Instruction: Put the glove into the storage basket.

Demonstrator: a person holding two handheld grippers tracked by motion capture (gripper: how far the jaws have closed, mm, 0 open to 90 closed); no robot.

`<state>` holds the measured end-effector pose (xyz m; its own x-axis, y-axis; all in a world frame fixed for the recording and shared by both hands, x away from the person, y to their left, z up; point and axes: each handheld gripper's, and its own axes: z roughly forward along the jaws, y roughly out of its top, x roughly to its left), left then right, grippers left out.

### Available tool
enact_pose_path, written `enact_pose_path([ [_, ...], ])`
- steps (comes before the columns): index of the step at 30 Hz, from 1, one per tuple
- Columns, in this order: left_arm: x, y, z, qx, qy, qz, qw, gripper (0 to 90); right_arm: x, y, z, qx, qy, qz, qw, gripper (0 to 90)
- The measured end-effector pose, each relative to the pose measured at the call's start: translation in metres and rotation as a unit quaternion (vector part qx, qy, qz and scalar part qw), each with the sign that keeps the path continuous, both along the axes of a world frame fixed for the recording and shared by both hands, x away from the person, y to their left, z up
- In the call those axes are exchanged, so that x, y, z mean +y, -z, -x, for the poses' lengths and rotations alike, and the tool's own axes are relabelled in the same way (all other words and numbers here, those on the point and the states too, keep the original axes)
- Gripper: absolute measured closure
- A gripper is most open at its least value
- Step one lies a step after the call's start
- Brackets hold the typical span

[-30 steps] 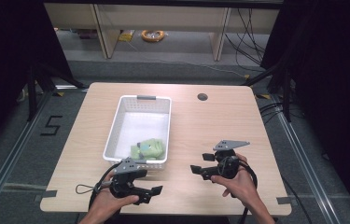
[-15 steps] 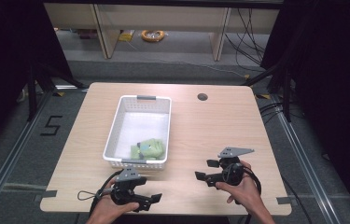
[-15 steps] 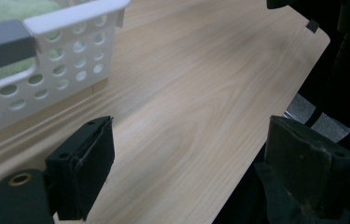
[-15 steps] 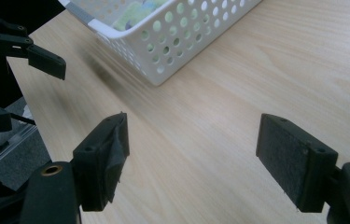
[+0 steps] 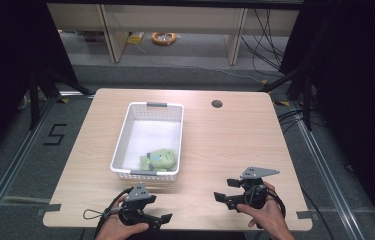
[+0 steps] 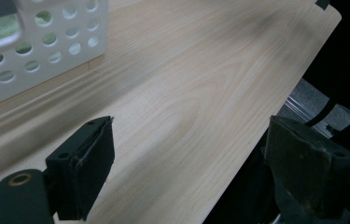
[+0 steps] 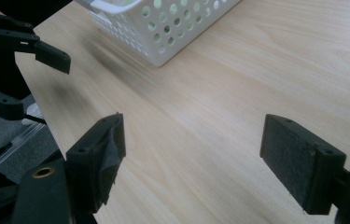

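Observation:
A white perforated basket (image 5: pixel 147 140) stands left of centre on the wooden table (image 5: pixel 235 145), with a green soft toy (image 5: pixel 159 159) in its near right corner. My left gripper (image 5: pixel 159 210) is low over the table's near edge, just in front of the basket. It is open with nothing between its jaws (image 6: pixel 191 163), and the basket wall (image 6: pixel 46 42) is off to its upper left. My right gripper (image 5: pixel 226 190) is near the front right. Its jaws have just been opening and stand wide over bare wood (image 7: pixel 196 163), pointing toward the basket (image 7: pixel 172 28) and the left gripper (image 7: pixel 28 79).
A small dark round hole (image 5: pixel 217 104) sits in the tabletop at the back. The table's near edge runs right under both hands. Beyond the table are shelf legs and a yellow cable coil (image 5: pixel 164 37) on the floor. Dark frame posts flank both sides.
Both hands have drawn back toward the near edge of the table and sunk lower. The basket and toy have not moved.

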<state>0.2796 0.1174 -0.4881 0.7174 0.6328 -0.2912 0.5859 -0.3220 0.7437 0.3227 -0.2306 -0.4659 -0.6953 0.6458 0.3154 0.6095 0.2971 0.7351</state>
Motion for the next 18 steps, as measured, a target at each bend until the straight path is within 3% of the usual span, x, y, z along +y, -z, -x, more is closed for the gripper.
enact_pose_path([
  [1, 0.0, 0.001, 0.0, -0.001, 0.0, -0.002, 1.0, 15.3, 0.0, 0.0, 0.004, 0.018, 0.009, -0.005, 0.9998, 22.4],
  [2, 0.0, 0.001, 0.0, -0.001, 0.0, -0.002, 1.0, 15.2, -0.002, 0.003, 0.003, -0.003, -0.001, -0.004, 1.0, 22.2],
  [4, 0.0, 0.004, 0.002, -0.001, 0.003, -0.005, 1.0, 15.2, -0.004, 0.007, 0.005, -0.005, -0.006, -0.005, 1.0, 19.2],
  [5, 0.0, 0.004, 0.002, 0.0, 0.003, -0.005, 1.0, 15.2, -0.003, 0.007, 0.008, 0.006, -0.002, -0.012, 0.9999, 18.4],
  [7, -0.001, 0.006, 0.004, 0.005, 0.0, -0.007, 1.0, 15.2, -0.006, 0.011, 0.008, -0.016, -0.01, -0.007, 0.9998, 17.6],
  [8, -0.001, 0.007, 0.004, 0.0, 0.005, -0.008, 1.0, 15.2, -0.006, 0.01, 0.012, 0.0, -0.004, -0.008, 1.0, 17.6],
  [9, -0.002, 0.008, 0.005, 0.001, 0.003, -0.005, 1.0, 15.2, -0.007, 0.012, 0.011, -0.014, -0.012, -0.002, 0.9998, 17.5],
  [11, -0.003, 0.01, 0.007, 0.001, 0.003, -0.005, 1.0, 15.2, -0.008, 0.012, 0.018, 0.007, 0.001, -0.005, 1.0, 17.6],
  [12, -0.003, 0.01, 0.008, 0.008, 0.001, -0.007, 0.9999, 15.2, -0.01, 0.014, 0.017, -0.01, -0.007, 0.0, 0.9999, 17.6],
  [13, -0.003, 0.01, 0.008, 0.002, 0.006, -0.009, 0.9999, 15.2, -0.009, 0.014, 0.022, 0.013, 0.005, -0.006, 0.9999, 17.6],
  [14, -0.002, 0.011, 0.009, 0.001, 0.008, -0.011, 0.9999, 15.3, -0.011, 0.016, 0.022, 0.002, -0.002, 0.007, 1.0, 17.6],
  [16, -0.004, 0.012, 0.012, 0.008, -0.001, -0.005, 1.0, 15.2, -0.012, 0.017, 0.026, 0.007, 0.004, 0.019, 0.9998, 17.4],
  [17, -0.003, 0.013, 0.012, 0.003, 0.003, -0.007, 1.0, 15.2, -0.013, 0.02, 0.026, -0.007, -0.005, 0.018, 0.9998, 17.4],
  [18, -0.002, 0.013, 0.012, 0.0, 0.012, -0.019, 0.9997, 15.2, -0.014, 0.02, 0.03, 0.004, 0.004, 0.021, 0.9998, 17.4],
])
